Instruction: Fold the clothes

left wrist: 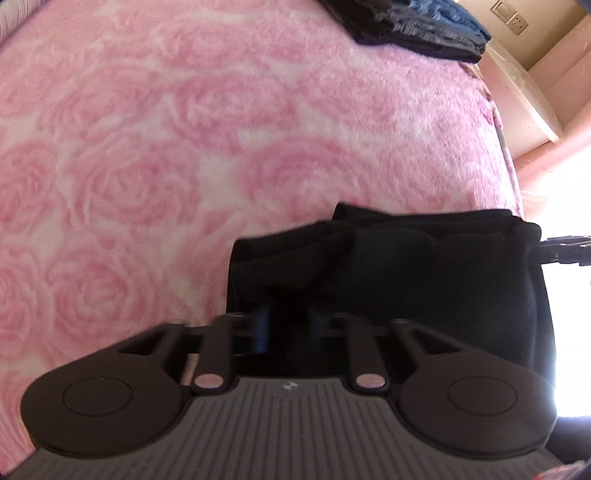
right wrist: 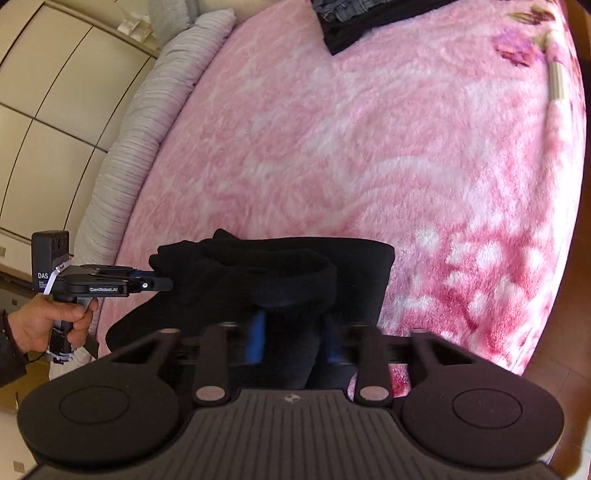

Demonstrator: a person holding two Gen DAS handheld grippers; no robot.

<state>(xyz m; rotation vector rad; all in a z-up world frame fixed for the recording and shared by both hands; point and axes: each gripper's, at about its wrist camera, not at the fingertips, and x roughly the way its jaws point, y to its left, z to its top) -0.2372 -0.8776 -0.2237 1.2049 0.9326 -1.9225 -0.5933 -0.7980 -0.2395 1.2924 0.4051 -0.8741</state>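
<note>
Right wrist view: both claws, left claw and right claw, grip the black garment.

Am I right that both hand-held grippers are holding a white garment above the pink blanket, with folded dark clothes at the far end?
Not quite: the garment is black, not white, as the right wrist view shows. The rest holds: the left hand-held gripper and the right hand-held gripper both grip it over the pink blanket, and folded dark clothes lie at the far end.
</note>
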